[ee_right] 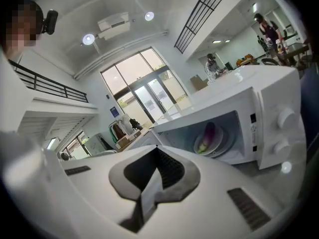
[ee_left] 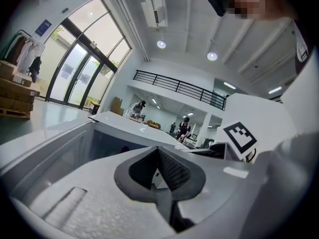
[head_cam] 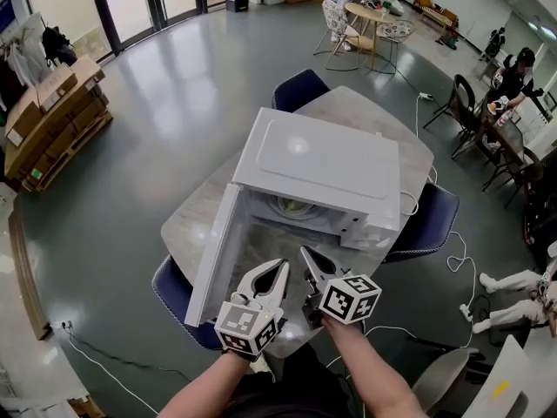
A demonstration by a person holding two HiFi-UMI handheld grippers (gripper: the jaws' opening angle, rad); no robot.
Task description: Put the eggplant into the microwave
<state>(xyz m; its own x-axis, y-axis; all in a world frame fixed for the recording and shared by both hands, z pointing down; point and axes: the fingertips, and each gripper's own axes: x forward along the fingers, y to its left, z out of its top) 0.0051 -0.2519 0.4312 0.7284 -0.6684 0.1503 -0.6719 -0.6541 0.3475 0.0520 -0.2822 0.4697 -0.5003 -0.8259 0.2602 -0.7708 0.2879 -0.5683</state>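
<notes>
A boxy white microwave (head_cam: 313,168) stands in the middle of a grey stone-patterned table (head_cam: 187,225), with its white door (head_cam: 213,259) swung wide open toward 7 o'clock in the head view and its cavity facing the person. The long purple eggplant (ee_right: 210,132) with a green stem end lies inside that cavity on a pale round plate (ee_right: 227,138). The right gripper view shows it at 2 o'clock from the jaw tips and well apart from them. From the head view only the plate's rim shows under the microwave's top edge, and the eggplant cannot be made out there. Both tools are at 6 o'clock from the microwave, in front of the open cavity and side by side. The left gripper (head_cam: 280,266) is over the lower edge of the door, and its white jaws are pressed together with nothing between the dark pads. The right gripper (head_cam: 305,252) is just beside it toward 3 o'clock, and its jaws are likewise pressed together and carry nothing. In the right gripper view two round white knobs (ee_right: 285,118) sit on the microwave's control panel at 3 o'clock from the cavity. Dark blue chairs (head_cam: 300,90) are tucked against the table at 12, 4 and 8 o'clock.
</notes>
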